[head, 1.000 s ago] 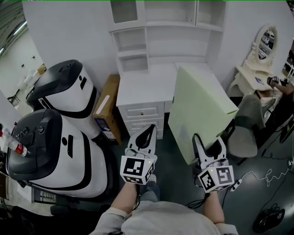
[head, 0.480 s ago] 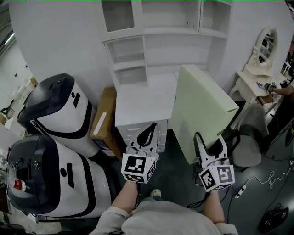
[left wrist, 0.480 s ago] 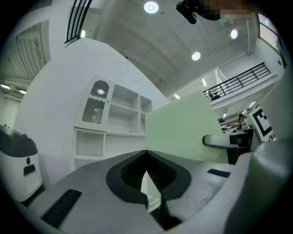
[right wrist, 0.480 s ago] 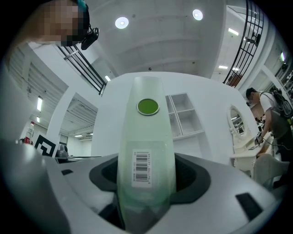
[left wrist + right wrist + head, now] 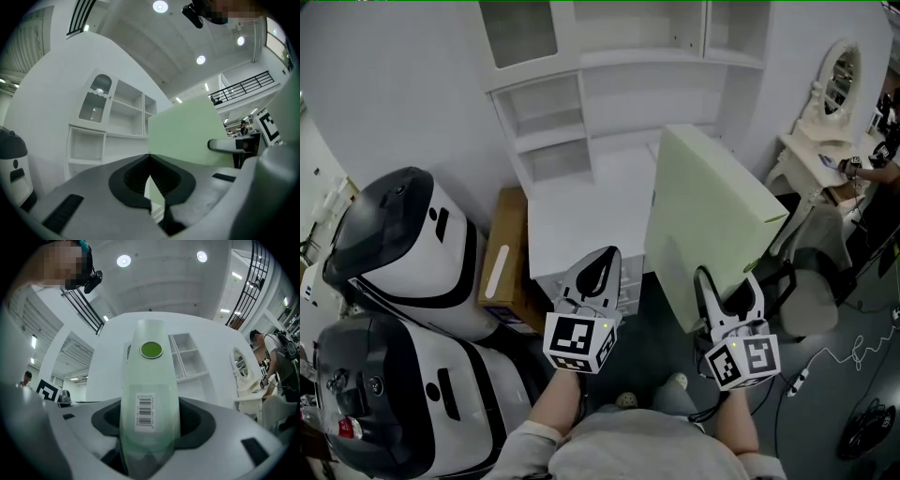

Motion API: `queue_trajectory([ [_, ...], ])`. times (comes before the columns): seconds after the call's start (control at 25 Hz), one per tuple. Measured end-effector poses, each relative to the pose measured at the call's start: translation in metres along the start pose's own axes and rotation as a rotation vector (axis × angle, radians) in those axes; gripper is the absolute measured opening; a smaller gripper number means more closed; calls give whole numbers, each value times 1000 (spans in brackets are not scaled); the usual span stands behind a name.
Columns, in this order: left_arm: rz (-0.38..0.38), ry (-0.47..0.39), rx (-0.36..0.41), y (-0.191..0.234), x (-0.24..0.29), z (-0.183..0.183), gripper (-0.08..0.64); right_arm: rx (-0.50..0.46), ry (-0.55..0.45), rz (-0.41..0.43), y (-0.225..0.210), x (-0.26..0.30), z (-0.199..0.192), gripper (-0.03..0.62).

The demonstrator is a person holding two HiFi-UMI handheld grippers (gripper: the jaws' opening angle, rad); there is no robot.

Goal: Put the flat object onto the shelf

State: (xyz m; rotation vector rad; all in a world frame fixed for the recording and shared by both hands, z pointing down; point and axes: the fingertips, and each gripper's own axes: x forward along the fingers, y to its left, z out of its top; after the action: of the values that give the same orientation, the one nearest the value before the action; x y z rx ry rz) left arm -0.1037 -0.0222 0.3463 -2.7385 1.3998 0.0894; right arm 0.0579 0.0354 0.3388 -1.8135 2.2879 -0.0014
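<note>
**Right gripper clamped on the flat panel, short of the shelf**

**Head view.** The right gripper [image 5: 727, 298] grasps the pale green flat panel [image 5: 708, 216] by its near lower edge. The panel stands tilted in the air, its far corner raised, in front of the right end of the white desk [image 5: 581, 225]. It rests on nothing. The open shelf unit [image 5: 546, 131] rises behind the desk, beyond and to the left of the panel, and its compartments look bare. The left gripper [image 5: 602, 267] hovers just beside the panel's left edge, over the desk front, and carries nothing. Two white-and-black machines [image 5: 403, 244] and a cardboard box [image 5: 502, 258] stand at the left. A chair [image 5: 811, 295] stands at the right.

**Left gripper view.** The jaws meet at their tips, clenched on nothing. The panel [image 5: 187, 131] fills the right background and the shelf unit [image 5: 110, 126] the left.

**Right gripper view.** The panel [image 5: 150, 376] is seen edge-on between the two jaws, which press on its faces. A barcode label [image 5: 147, 413] and a round green sticker [image 5: 151, 350] sit on this narrow edge.

**Handling (judgement).** The panel looks stiff, broad and fairly light for its size, with smooth faces that could slip. Held at one edge it acts as a long lever and will tend to swing or sag. A hold near mid-edge is best, with the free left gripper steadying the opposite side. It should enter a compartment edge first, clear of the uprights.
</note>
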Motion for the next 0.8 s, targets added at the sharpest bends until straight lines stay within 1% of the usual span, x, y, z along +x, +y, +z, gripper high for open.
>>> queue_trajectory([
  [0.2, 8, -4, -11, 13, 25, -3, 12, 6, -3, 8, -13, 25, -1, 282],
  [0.48, 48, -7, -4, 26, 74, -4, 12, 6, -10, 63, -41, 72, 0, 282],
  [0.68, 82, -13, -16, 34, 114, -6, 12, 1, -10, 103, -68, 112, 2, 282],
  [0.8, 106, -17, -11, 37, 137, -5, 12, 0, -13, 123, -84, 133, 5, 282],
])
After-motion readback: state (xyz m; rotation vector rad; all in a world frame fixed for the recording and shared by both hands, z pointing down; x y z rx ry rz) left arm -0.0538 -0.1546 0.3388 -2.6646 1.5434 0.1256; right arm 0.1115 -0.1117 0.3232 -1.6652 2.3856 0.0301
